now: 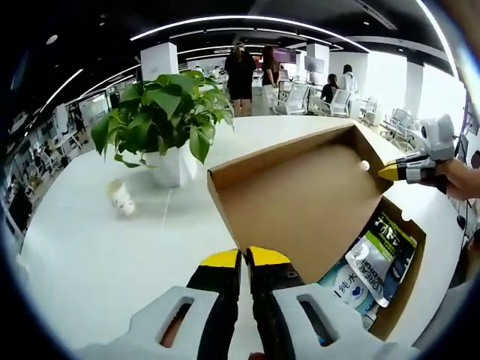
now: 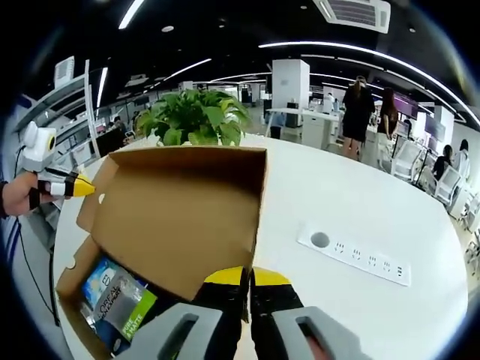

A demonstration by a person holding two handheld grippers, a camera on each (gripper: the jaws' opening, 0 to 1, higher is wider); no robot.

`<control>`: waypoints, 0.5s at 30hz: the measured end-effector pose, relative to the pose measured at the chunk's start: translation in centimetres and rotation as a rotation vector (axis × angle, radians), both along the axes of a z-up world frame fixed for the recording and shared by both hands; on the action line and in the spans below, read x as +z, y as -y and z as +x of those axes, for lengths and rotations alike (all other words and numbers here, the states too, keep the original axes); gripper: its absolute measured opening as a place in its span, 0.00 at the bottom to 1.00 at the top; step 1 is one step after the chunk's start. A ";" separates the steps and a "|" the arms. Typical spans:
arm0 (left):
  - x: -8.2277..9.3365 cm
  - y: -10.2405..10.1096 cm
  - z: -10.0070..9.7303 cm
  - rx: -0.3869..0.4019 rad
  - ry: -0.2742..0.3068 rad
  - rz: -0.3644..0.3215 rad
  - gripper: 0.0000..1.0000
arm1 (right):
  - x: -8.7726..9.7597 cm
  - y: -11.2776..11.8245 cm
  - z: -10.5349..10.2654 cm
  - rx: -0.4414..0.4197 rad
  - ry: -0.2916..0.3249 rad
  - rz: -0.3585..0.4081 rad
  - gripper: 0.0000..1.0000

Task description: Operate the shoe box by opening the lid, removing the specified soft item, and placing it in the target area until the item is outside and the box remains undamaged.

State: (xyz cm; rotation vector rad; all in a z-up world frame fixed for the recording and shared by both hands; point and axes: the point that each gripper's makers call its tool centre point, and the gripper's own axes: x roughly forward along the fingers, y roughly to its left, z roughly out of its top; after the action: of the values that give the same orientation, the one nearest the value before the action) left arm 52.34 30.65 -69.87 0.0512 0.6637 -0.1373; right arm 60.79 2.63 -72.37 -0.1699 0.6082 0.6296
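A brown cardboard shoe box (image 1: pixel 409 277) lies on the white table with its lid (image 1: pixel 300 195) swung up. Inside lie soft packets (image 1: pixel 375 259) in white, blue and green, also seen in the right gripper view as packets (image 2: pixel 120 300) under the raised lid (image 2: pixel 180 210). My left gripper (image 1: pixel 246 259) is shut on one free corner of the lid, and it appears from the other side as the left gripper (image 2: pixel 81 187). My right gripper (image 2: pixel 247 276) pinches the opposite lid corner, and it enters the left gripper view from the right as the right gripper (image 1: pixel 390 172).
A potted green plant (image 1: pixel 161 120) in a white pot stands behind the box. A paper cup (image 1: pixel 121 199) lies tipped on the table beside it. A white power strip (image 2: pixel 352 255) is set into the tabletop. People and office chairs (image 1: pixel 300 97) are far behind.
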 end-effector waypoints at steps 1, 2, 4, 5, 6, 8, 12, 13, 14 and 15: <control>-0.1 0.0 0.0 0.002 -0.003 -0.001 0.02 | -0.1 -0.1 0.0 0.003 0.000 -0.003 0.00; -0.1 0.0 -0.1 0.003 -0.005 -0.001 0.02 | -0.1 -0.1 0.0 0.005 -0.001 -0.004 0.00; -0.3 -0.1 -0.1 0.007 -0.009 -0.004 0.02 | -0.2 -0.2 0.0 0.010 -0.004 -0.006 0.00; -0.3 -0.1 -0.1 0.008 -0.010 -0.005 0.02 | -0.3 -0.2 0.1 0.012 -0.005 -0.007 0.00; -0.4 -0.1 -0.1 0.009 -0.012 -0.005 0.02 | -0.3 -0.2 0.1 0.014 -0.005 -0.010 0.00; -0.6 -0.1 -0.1 0.014 -0.014 -0.004 0.02 | -0.4 -0.3 0.1 0.016 -0.006 -0.012 0.00; -0.9 -0.2 0.1 0.024 -0.023 -0.002 0.02 | -0.7 -0.4 0.3 0.016 -0.010 -0.015 0.00; -1.0 -0.2 0.1 0.028 -0.027 0.000 0.02 | -0.7 -0.4 0.3 0.016 -0.011 -0.016 0.00; -1.1 -0.3 0.2 0.030 -0.029 0.000 0.02 | -0.8 -0.5 0.3 0.017 -0.012 -0.017 0.00; -1.3 -0.3 0.2 0.033 -0.033 0.003 0.02 | -0.9 -0.5 0.3 0.018 -0.012 -0.018 0.00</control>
State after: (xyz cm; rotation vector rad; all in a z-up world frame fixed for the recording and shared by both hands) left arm 52.54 30.96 -71.14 0.0411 0.6974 -0.1054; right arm 61.12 3.14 -73.28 -0.1881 0.6248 0.6430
